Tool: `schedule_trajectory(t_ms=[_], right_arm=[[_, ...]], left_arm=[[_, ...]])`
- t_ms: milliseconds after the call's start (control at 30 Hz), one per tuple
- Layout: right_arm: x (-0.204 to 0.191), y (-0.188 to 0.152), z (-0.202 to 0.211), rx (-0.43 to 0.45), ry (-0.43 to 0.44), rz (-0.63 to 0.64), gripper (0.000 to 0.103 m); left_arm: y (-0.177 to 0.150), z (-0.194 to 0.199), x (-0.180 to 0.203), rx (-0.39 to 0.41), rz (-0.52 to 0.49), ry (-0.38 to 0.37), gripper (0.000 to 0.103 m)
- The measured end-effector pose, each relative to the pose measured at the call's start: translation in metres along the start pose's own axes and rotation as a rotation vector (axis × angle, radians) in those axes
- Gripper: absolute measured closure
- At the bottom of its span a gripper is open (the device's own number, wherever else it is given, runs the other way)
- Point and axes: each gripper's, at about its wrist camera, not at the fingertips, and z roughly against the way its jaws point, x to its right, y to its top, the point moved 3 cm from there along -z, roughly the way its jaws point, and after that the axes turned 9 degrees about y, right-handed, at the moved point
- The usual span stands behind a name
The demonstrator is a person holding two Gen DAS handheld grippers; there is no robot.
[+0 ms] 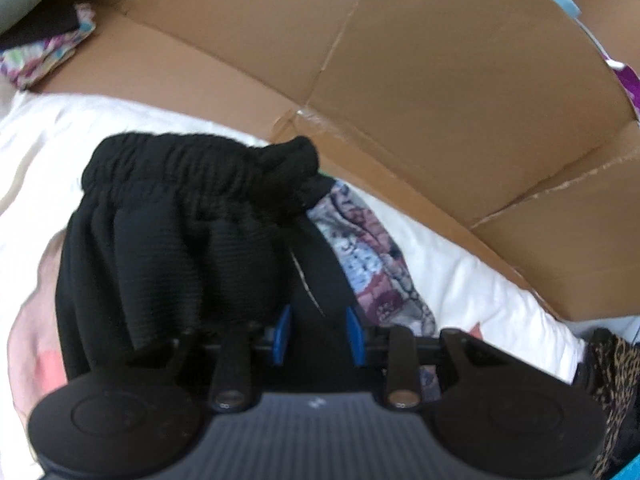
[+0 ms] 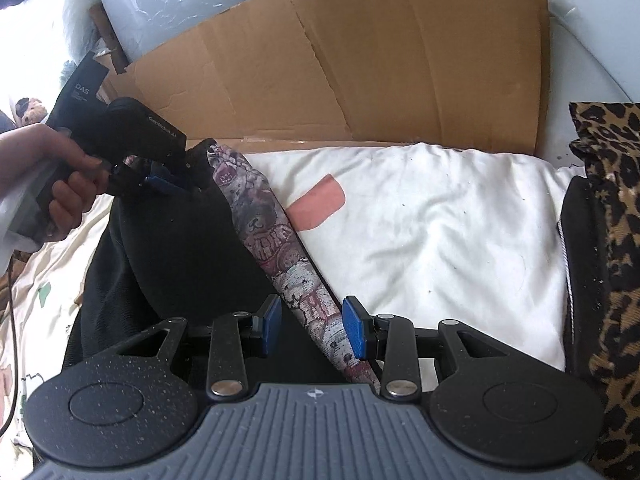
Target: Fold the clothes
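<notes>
A black garment with a gathered elastic waistband [image 1: 180,208] drapes over my left gripper [image 1: 320,332]; its blue pads [image 1: 354,334] pinch a fold of the black cloth. In the right wrist view the left gripper [image 2: 168,182] holds the waistband end of the black garment [image 2: 172,248] lifted off the bed. A patterned purple-grey garment [image 2: 276,248] lies beside the black one. My right gripper [image 2: 312,330] is open, its pads [image 2: 354,332] on either side of the patterned garment's near end, over the black cloth.
A white bedsheet with a pink patch [image 2: 420,224] covers the bed. A flattened cardboard sheet [image 2: 360,80] stands behind it. Leopard-print fabric [image 2: 612,240] lies at the right. Folded patterned cloth [image 1: 44,56] sits far left.
</notes>
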Motion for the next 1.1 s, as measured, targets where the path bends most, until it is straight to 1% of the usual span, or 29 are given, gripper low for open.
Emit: schedule_trajectory(t_ms=[133, 300, 333, 400, 433, 467, 533, 567, 600, 667, 733, 800, 933, 1100], right_arm=[[0.001, -0.002, -0.006, -0.016, -0.002, 0.010, 0.062], [-0.002, -0.008, -0.012, -0.051, 0.015, 0.041, 0.062], [-0.003, -0.009, -0.014, -0.062, 0.017, 0.054, 0.062], [-0.005, -0.013, -0.017, -0.084, 0.017, 0.075, 0.062], [-0.004, -0.015, -0.018, -0.094, 0.016, 0.075, 0.062], [-0.003, -0.016, -0.019, -0.103, 0.015, 0.071, 0.062], [-0.003, -0.019, -0.019, -0.106, 0.017, 0.072, 0.063], [-0.004, -0.020, -0.020, -0.106, 0.016, 0.079, 0.063], [-0.006, -0.021, -0.020, -0.107, 0.015, 0.090, 0.064], [-0.010, -0.022, -0.022, -0.110, 0.014, 0.117, 0.075], [-0.014, -0.023, -0.022, -0.114, 0.020, 0.132, 0.092], [-0.014, -0.022, -0.021, -0.111, 0.030, 0.126, 0.102], [-0.012, -0.020, -0.015, -0.080, 0.027, 0.087, 0.103], [-0.005, -0.017, -0.009, -0.072, 0.020, 0.062, 0.103]], left_arm=[[0.000, -0.009, -0.004, -0.016, 0.021, 0.005, 0.069], [0.000, -0.016, -0.007, -0.005, 0.043, -0.005, 0.070], [-0.001, -0.017, -0.007, -0.001, 0.040, 0.000, 0.072], [-0.002, -0.017, -0.007, 0.005, 0.030, 0.017, 0.080], [-0.002, -0.017, -0.008, 0.005, 0.024, 0.026, 0.089], [-0.002, -0.016, -0.009, 0.004, 0.023, 0.029, 0.093], [-0.001, -0.013, -0.010, 0.003, 0.023, 0.033, 0.099], [0.000, -0.011, -0.010, 0.005, 0.023, 0.036, 0.100], [0.001, -0.009, -0.011, 0.007, 0.023, 0.038, 0.100], [0.004, -0.001, -0.006, 0.026, 0.005, 0.038, 0.101], [0.009, 0.009, 0.001, 0.054, -0.023, 0.035, 0.101], [0.015, 0.020, 0.009, 0.084, -0.046, 0.030, 0.101], [0.020, 0.037, 0.022, 0.130, -0.064, 0.024, 0.101], [0.024, 0.038, 0.040, 0.149, -0.077, 0.013, 0.101]])
